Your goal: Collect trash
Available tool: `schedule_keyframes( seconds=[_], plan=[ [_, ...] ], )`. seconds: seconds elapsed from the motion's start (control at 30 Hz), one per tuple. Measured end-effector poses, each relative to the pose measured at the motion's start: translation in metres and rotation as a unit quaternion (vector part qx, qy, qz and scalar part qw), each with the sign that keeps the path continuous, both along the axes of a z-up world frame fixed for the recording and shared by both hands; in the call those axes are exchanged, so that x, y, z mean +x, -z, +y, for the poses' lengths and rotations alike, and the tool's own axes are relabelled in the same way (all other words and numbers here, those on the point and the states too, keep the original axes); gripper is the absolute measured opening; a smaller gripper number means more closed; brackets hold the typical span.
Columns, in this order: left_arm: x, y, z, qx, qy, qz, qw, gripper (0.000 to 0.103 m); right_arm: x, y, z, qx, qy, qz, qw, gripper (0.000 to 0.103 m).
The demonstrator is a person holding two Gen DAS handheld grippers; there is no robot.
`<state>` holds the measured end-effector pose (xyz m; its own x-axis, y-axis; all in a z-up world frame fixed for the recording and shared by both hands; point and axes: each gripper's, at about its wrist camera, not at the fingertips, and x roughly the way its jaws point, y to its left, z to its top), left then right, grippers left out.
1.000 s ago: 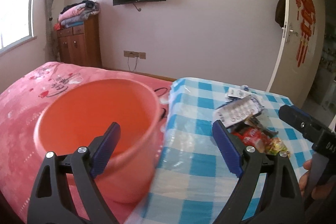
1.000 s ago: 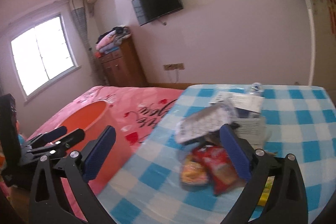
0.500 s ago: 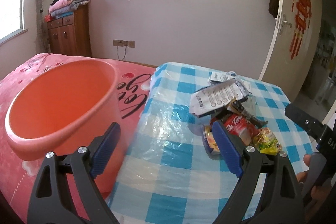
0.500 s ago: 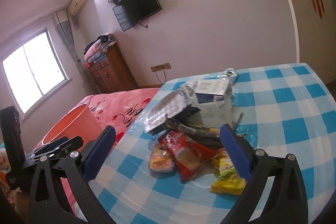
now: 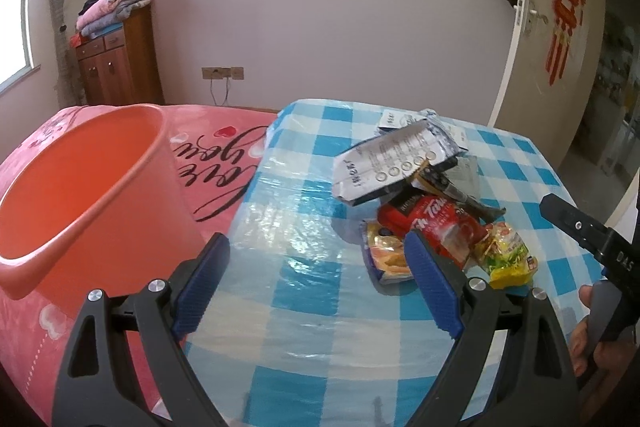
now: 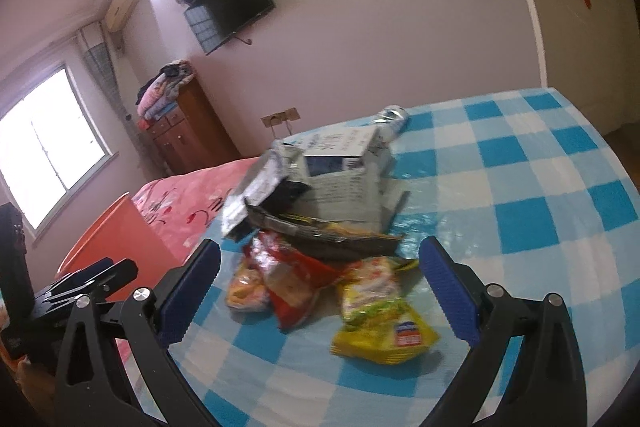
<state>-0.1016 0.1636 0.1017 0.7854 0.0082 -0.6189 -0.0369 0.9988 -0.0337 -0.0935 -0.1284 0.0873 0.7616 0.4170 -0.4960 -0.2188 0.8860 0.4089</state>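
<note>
Your right gripper (image 6: 320, 291), fingers spread, empty, nearer: yellow crinkled snack wrapper (image 6: 380, 319) lies between, long axis pointing away; left gripper (image 5: 316, 287) also spread, empty.

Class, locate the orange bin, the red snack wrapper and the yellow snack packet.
orange bin (image 5: 80, 195), left wrist view, inner wall.
red snack wrapper (image 5: 438, 223), left wrist view, printed front.
yellow snack packet (image 6: 380, 319), right wrist view, middle of front.

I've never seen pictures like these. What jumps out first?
A heap of snack wrappers sits on the blue-checked tablecloth, a yellow packet nearest. To its left, on the pink bedspread, stands a big orange bucket. Two open grippers frame it all: the left gripper and the right gripper.
</note>
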Motion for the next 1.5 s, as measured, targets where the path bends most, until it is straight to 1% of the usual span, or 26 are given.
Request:
schedule_keyframes(
  seconds=[0.23,0.33,0.4,0.47,0.57,0.63,0.73,0.77,0.83,0.87,0.9,0.93,0.97,1.0,1.07,1.13,1.17,1.3,1.37,1.5],
  plan=[
    [0.014,-0.006,-0.02,0.005,0.015,0.007,0.9998,0.089,0.011,0.017,-0.024,0.014,0.004,0.045,0.999,0.098],
    [0.027,-0.017,-0.028,0.002,0.021,0.006,0.9998,0.089,0.019,0.029,-0.028,0.023,-0.009,0.076,0.997,0.098],
    [0.039,-0.027,-0.036,-0.002,0.032,0.005,0.9995,0.089,0.022,0.035,-0.03,0.028,-0.016,0.087,0.996,0.098],
    [0.054,-0.038,-0.047,0.0,0.045,0.005,0.999,0.089,0.024,0.039,-0.03,0.035,-0.025,0.093,0.995,0.098],
    [0.087,-0.049,-0.072,0.004,0.085,0.03,0.9959,0.089,0.023,0.041,-0.029,0.041,-0.034,0.095,0.994,0.098],
    [0.111,-0.057,-0.091,0.01,0.1,0.03,0.9945,0.089,0.024,0.043,-0.028,0.044,-0.041,0.096,0.994,0.098],
    [0.147,-0.06,-0.119,0.015,0.133,0.05,0.9897,0.089,0.026,0.045,-0.028,0.049,-0.046,0.098,0.993,0.098],
    [0.169,-0.058,-0.132,0.016,0.145,0.064,0.9872,0.089,0.027,0.047,-0.029,0.053,-0.049,0.101,0.992,0.098],
    [0.196,-0.051,-0.147,0.014,0.155,0.086,0.9841,0.089,0.028,0.049,-0.031,0.06,-0.052,0.105,0.991,0.098],
    [0.218,-0.045,-0.16,0.013,0.166,0.107,0.9801,0.089,0.028,0.049,-0.032,0.061,-0.054,0.105,0.991,0.098],
    [0.231,-0.041,-0.166,0.013,0.173,0.119,0.9776,0.089,0.028,0.05,-0.033,0.06,-0.055,0.104,0.991,0.098],
    [0.25,-0.035,-0.177,0.021,0.174,0.135,0.9752,0.089,0.028,0.05,-0.034,0.06,-0.054,0.105,0.991,0.098],
    [0.262,-0.031,-0.182,0.029,0.172,0.143,0.9742,0.089,0.029,0.051,-0.035,0.066,-0.057,0.106,0.991,0.098],
    [0.279,-0.024,-0.19,0.037,0.175,0.158,0.9712,0.089,0.029,0.051,-0.037,0.074,-0.06,0.107,0.99,0.098],
    [0.305,-0.012,-0.201,0.042,0.178,0.183,0.9658,0.089,0.031,0.052,-0.04,0.08,-0.062,0.109,0.989,0.098],
    [0.329,0.003,-0.21,0.063,0.172,0.209,0.9606,0.089,0.033,0.053,-0.046,0.093,-0.061,0.113,0.987,0.098],
    [0.344,0.014,-0.216,0.078,0.169,0.224,0.9565,0.089,0.034,0.054,-0.048,0.1,-0.061,0.116,0.986,0.098],
    [0.38,0.034,-0.221,0.111,0.146,0.25,0.9507,0.089,0.038,0.057,-0.057,0.123,-0.06,0.124,0.983,0.098],
    [0.392,0.045,-0.22,0.118,0.134,0.266,0.9473,0.089,0.038,0.057,-0.058,0.126,-0.062,0.124,0.982,0.098],
    [0.405,0.057,-0.218,0.12,0.125,0.281,0.9439,0.089,0.039,0.057,-0.058,0.127,-0.067,0.125,0.982,0.098]
  ],
)
